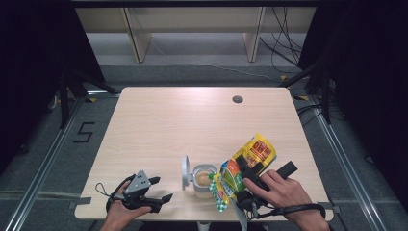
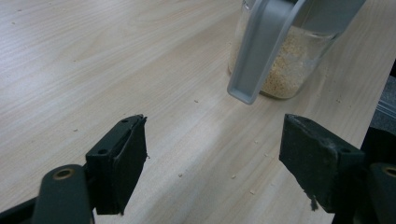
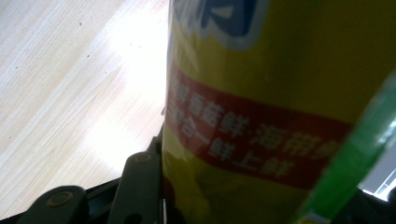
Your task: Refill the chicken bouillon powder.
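A glass jar [image 1: 204, 179] of pale granules stands near the table's front edge, its grey lid [image 1: 185, 172] flipped open to the left. My right gripper [image 1: 248, 169] is shut on a yellow snack bag [image 1: 254, 153], held tilted with its green-checked mouth [image 1: 219, 193] low beside the jar's right side. In the right gripper view the bag [image 3: 280, 70] sits between the jaws, with red printed lettering across it. My left gripper [image 1: 162, 188] rests open at the front left, empty. Its own view [image 2: 212, 158] faces the jar [image 2: 289, 65] and the hanging lid [image 2: 261, 51].
The wooden table [image 1: 192, 120] has a round cable hole [image 1: 237, 99] at the back right. Small crumbs [image 2: 233, 176] lie scattered on the wood in front of the left gripper. Wooden frame legs and cables stand on the floor beyond the table.
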